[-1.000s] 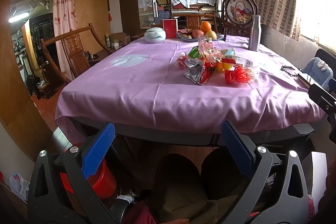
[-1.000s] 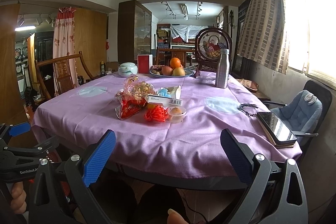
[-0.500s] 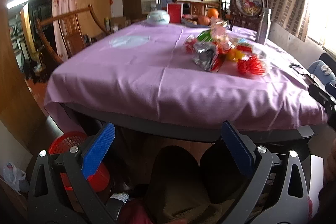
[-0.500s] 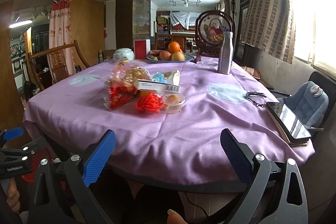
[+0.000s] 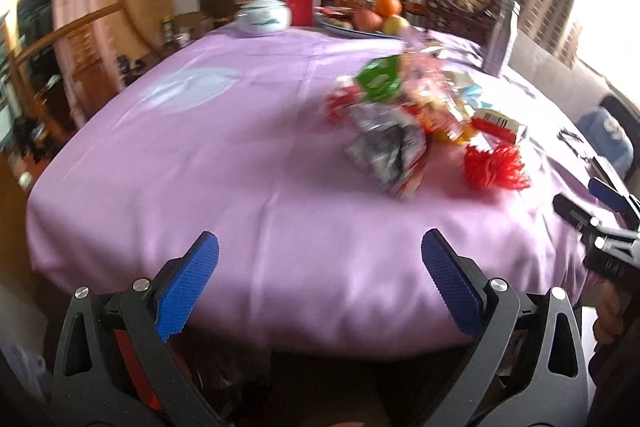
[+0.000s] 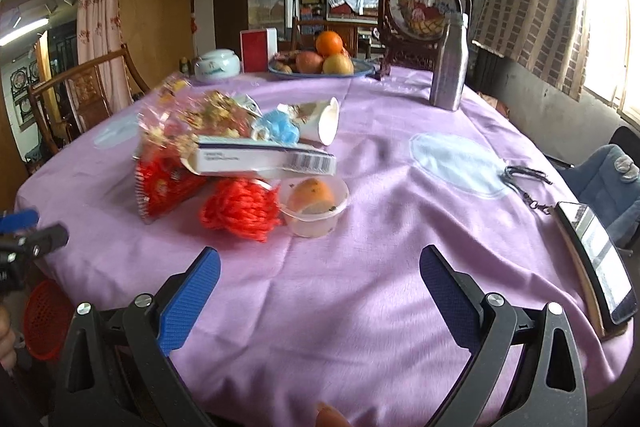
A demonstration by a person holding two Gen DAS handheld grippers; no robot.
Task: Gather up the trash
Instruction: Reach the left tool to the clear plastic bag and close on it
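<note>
Right wrist view is sharp: trash pile (image 6: 240,163) is seen on the purple tablecloth (image 6: 380,267), at about 11 o'clock from the right gripper (image 6: 320,267). Resolved there only: barcoded carton (image 6: 264,159), red mesh net (image 6: 240,209) touching a clear plastic cup (image 6: 316,211) with fruit scrap inside, tipped paper cup (image 6: 324,121), blue wad (image 6: 278,127), red snack wrapper (image 6: 164,187). Also shown only here: phone (image 6: 600,255) at the table edge at 3 o'clock, keys (image 6: 524,179), steel bottle (image 6: 450,67).

Left wrist view is motion-blurred; the pile (image 5: 416,123) is placed at 1 o'clock from the left gripper (image 5: 320,267), with a silver foil bag (image 5: 384,151) and green packet (image 5: 378,77) facing it. Print cannot be read.

Red basket (image 6: 46,319) is cut off at 8 o'clock, below the table edge, partly hidden by the left tool.

Both grippers are held level over the near table edge, jaws spread wide, nothing between the pads, well apart from the trash.
</note>
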